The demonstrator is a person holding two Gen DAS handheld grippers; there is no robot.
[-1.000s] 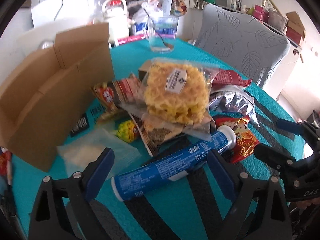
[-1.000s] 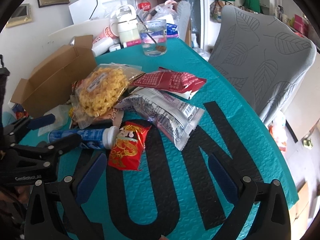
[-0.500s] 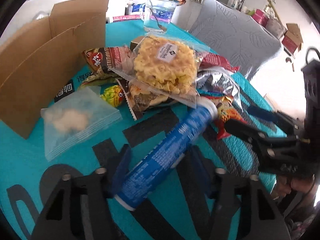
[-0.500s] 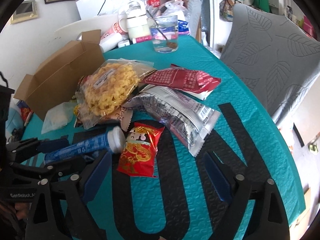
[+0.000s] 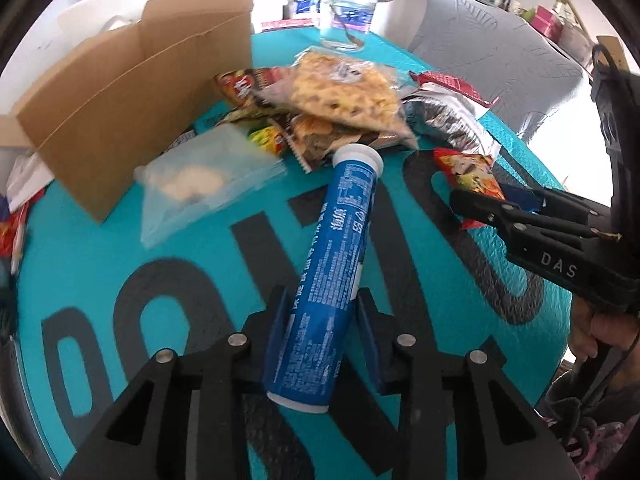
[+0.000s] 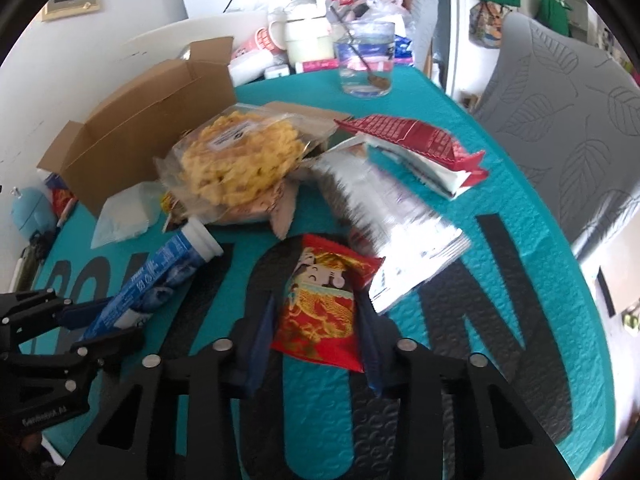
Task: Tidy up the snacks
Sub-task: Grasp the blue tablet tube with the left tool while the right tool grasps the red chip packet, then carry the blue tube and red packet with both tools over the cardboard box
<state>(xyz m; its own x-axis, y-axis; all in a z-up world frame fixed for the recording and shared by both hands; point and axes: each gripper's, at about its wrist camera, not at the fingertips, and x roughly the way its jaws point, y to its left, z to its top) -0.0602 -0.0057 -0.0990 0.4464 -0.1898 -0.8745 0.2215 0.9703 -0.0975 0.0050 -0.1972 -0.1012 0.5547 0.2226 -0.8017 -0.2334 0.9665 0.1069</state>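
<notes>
Left claw (image 5: 322, 330) pinches the tube (image 5: 334, 268), bottom center; right claw (image 6: 316, 344) closes on the red packet (image 6: 322, 308). Next, probably: lift both toward the box (image 5: 132, 92), upper left.

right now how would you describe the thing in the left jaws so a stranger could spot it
On the teal table mat, in front of the open cardboard box, sits a heap of snack bags. The blue tube pokes out of the heap's near edge, gripped by the left gripper. It is the only rigid cylinder, with a white cap.

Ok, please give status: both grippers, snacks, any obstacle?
Left gripper shut on blue tube. Right gripper closing around red snack packet, grip unconfirmed. Cardboard box open, path unobstructed.
</notes>
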